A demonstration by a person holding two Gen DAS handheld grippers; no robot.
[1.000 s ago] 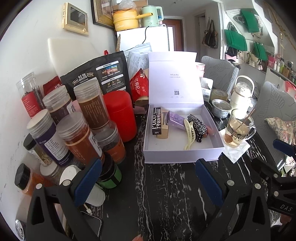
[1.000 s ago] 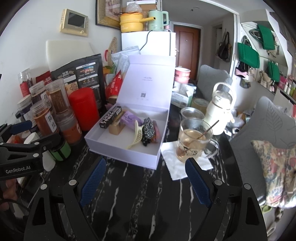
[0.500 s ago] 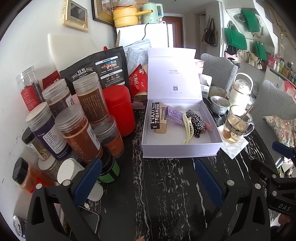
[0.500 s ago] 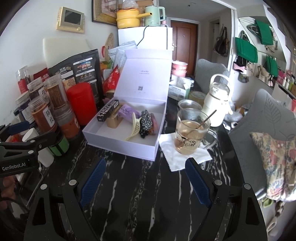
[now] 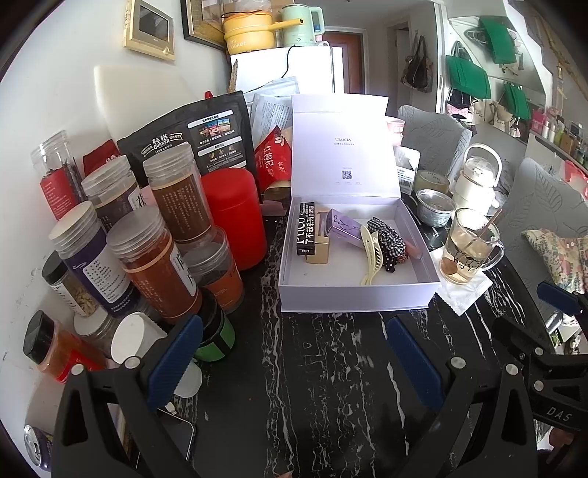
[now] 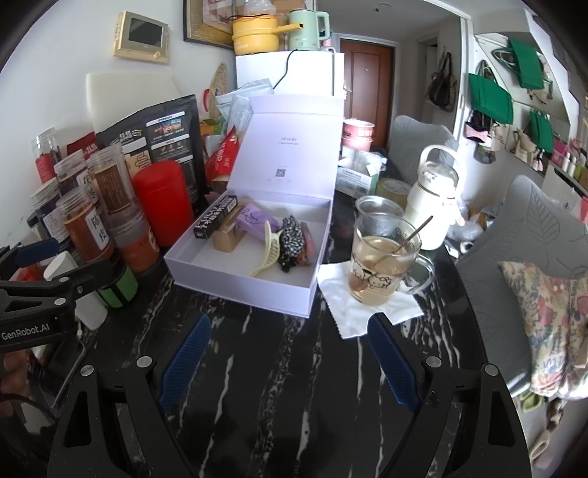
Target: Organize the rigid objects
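A: Sitting in the middle of the black marble table [image 5: 323, 367] is a white box [image 5: 352, 290] with its lid up. The lid says "uLucky" and has a small square code under it.

B: What is in the box?

A: A black stick box [image 5: 304, 229] with big white letters I cannot read well, lying on a gold block [image 5: 319, 252]. Beside it is a purple box [image 5: 345, 228], then a cream hair clip [image 5: 371, 255] and a black-and-white checked scrunchie [image 5: 387, 239].

B: Where are the grippers?

A: The left gripper [image 5: 294, 353] is just in front of the box, not touching it. Its blue pads are wide apart and hold nothing. The right gripper [image 6: 290, 358] is also in front of the box, near its right corner, wide apart and empty. The left one's side reads "GenRobot.AI".

B: What is around the box?

A: To its left stand a red can [image 5: 235, 217] and many jars [image 5: 154, 264]. Behind them is a black bag [image 5: 191, 136] that says "QUAKER". To the right is a glass mug [image 6: 382, 264] with a cat picture, on a white napkin [image 6: 367, 312]. A yellow pot [image 5: 250, 33] up high says "Cooker".
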